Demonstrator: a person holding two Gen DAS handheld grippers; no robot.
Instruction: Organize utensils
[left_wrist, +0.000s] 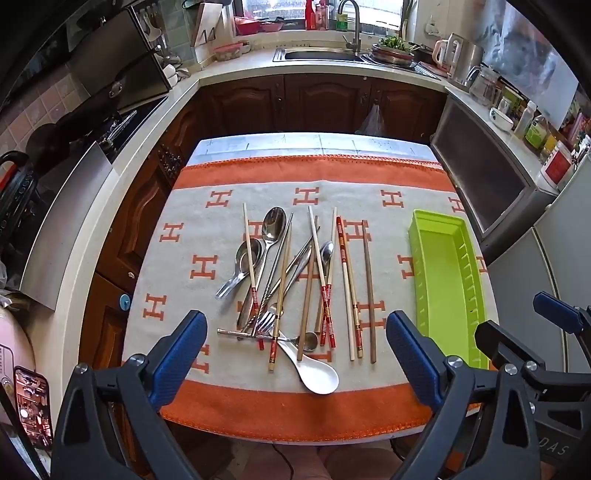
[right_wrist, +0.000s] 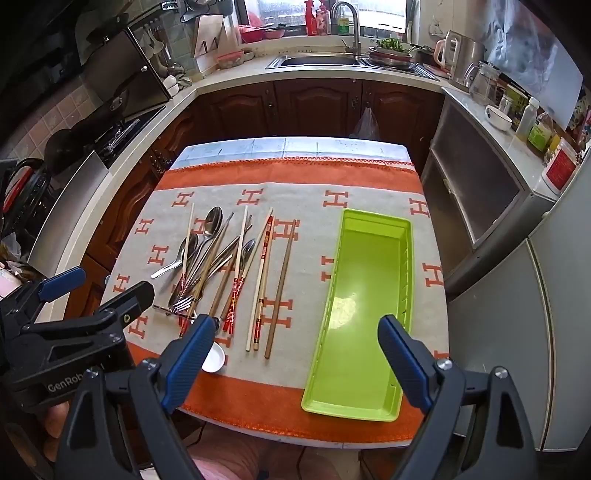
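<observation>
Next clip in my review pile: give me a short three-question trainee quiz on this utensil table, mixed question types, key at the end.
1. True or false: the green tray already holds chopsticks.
2. Which utensil lies nearest the table's front edge? A) white ceramic spoon B) fork C) dark brown chopstick
3. Fill in: the left gripper and right gripper both hover with jaws ____.

Key: 1 false, the tray is empty; 2 A; 3 open, nothing between them.
</observation>
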